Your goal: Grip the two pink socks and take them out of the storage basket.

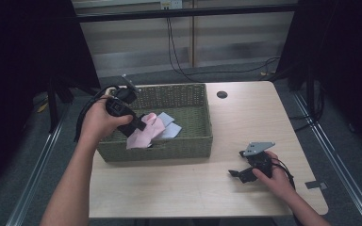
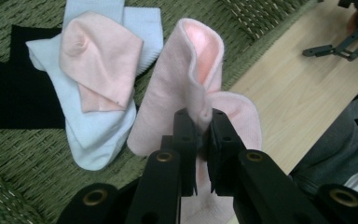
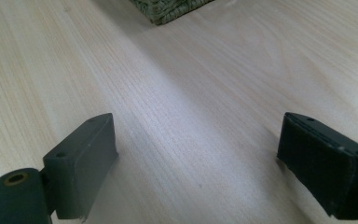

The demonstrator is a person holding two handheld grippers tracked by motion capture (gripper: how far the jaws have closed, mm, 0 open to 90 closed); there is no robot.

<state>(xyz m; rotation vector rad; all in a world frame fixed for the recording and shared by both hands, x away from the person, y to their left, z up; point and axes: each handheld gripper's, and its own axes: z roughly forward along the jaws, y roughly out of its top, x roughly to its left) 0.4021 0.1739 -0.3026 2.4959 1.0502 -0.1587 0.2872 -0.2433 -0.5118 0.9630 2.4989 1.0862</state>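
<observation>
Left gripper: clamped shut on the pink sock, cloth pinched between both black jaws, held over the near part of the basket. Right gripper: jaws spread wide, nothing between them, resting low over bare wood at the near right.

Table: pale wood, rounded corners, small dark round hole toward the far edge, right of the basket.

Basket: green woven, rectangular, on the left half of the table, long side facing near. One corner seen at the top of the right gripper view.

Pink sock, again in the high view: draped from the left gripper down across the near wall of the basket, lower end hanging at the rim. In the left gripper view, open cuff pointing away from the jaws, body folded back under them.

Light blue sock: flat on the basket floor, left of the pink sock in the left gripper view, toward the right of the basket in the high view.

Second pink sock: folded, lying on top of the light blue one, touching it.

Black cloth: flat on the basket floor, partly under the light blue sock, left of it in the left gripper view.

Right gripper in the high view: held in the right hand, grey three-cornered plate on top, well apart from the basket.
</observation>
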